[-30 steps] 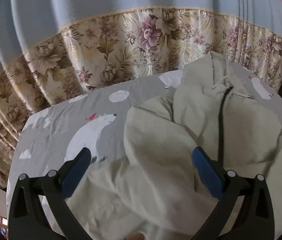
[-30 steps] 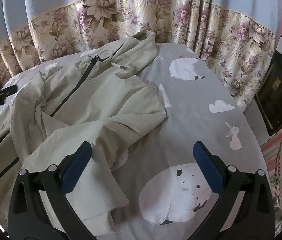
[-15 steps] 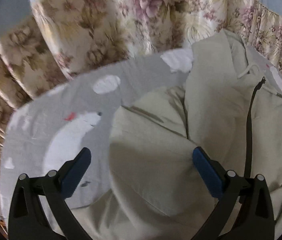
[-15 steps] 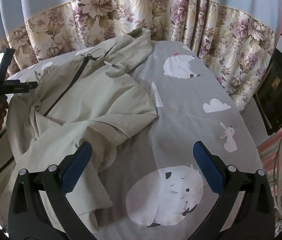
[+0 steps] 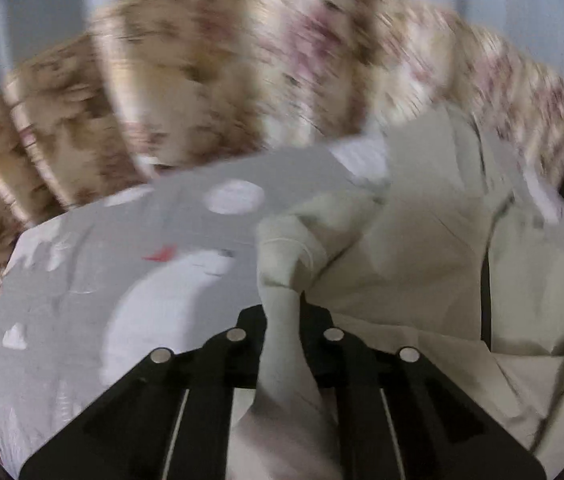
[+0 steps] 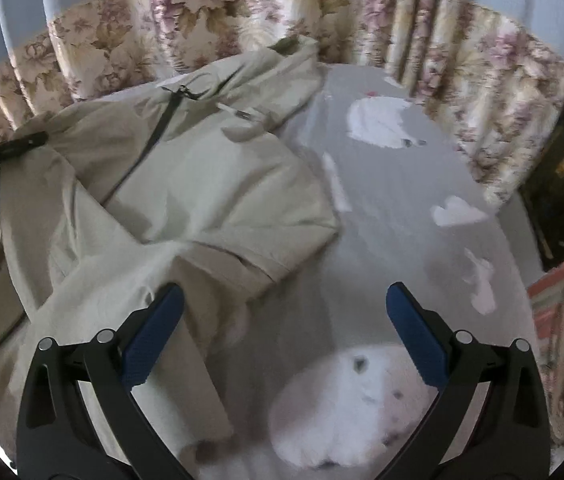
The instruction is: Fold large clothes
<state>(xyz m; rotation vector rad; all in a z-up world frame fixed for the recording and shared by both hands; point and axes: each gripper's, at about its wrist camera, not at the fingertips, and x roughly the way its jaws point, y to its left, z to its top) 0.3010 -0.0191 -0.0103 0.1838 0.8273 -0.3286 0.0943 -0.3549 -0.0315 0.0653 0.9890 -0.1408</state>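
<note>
Left gripper (image 5: 282,312): fingers drawn together and clamped on a bunched fold of the jacket (image 5: 422,248), which rises as a narrow twist of cloth between them. The view is blurred by motion.

Right gripper (image 6: 282,332): fingers (image 6: 154,336) wide apart, holding nothing, hanging over the near part of the bed. The left finger lies over the jacket's near edge; the right finger lies over bare sheet.

Jacket (image 6: 186,184): pale beige, large, lying crumpled on the left half of the bed in the right wrist view. A dark zipper (image 6: 154,140) runs from the collar down toward the near left. The hood (image 6: 290,56) points to the far edge, close to the curtain. One sleeve (image 6: 258,240) is folded across the body, its cuff ending near the middle of the bed. A white drawstring (image 6: 238,112) lies by the collar.

Sheet (image 6: 402,200): grey, printed with white bears, clouds and a rabbit; bare on the right half.

Curtain (image 6: 242,12): floral band below, plain blue above, hanging behind the far side of the bed.

Left gripper also seen in the right wrist view (image 6: 22,144), at the far left edge, its tip at the jacket's left shoulder.
</note>
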